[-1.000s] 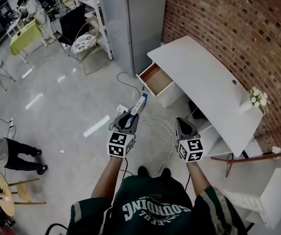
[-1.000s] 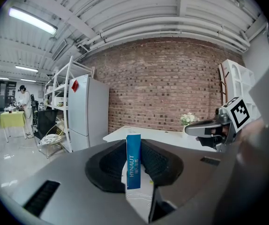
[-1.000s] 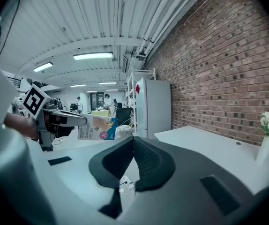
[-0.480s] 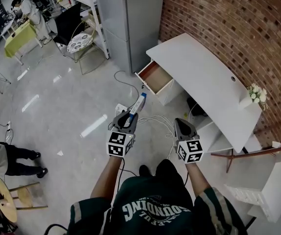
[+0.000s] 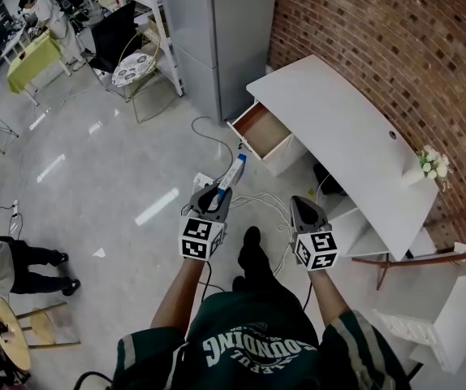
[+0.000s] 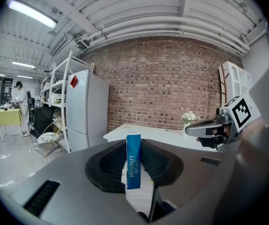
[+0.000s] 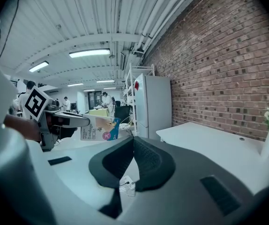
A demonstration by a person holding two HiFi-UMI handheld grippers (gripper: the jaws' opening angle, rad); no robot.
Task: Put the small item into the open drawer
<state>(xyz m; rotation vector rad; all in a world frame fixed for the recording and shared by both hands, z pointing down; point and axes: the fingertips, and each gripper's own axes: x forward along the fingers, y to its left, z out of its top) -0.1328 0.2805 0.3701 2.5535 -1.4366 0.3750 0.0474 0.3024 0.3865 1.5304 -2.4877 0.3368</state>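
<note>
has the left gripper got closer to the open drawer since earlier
No: the left gripper, shut on the blue-and-white box, sits as far from the open white drawer as before.

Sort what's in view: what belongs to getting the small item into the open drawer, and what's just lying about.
Job in hand:
blue and white box, clamped in the left claw
open drawer of the white desk
right claw, shut and empty

Lying about:
floor cables
fridge
flower vase
wire chair
</note>
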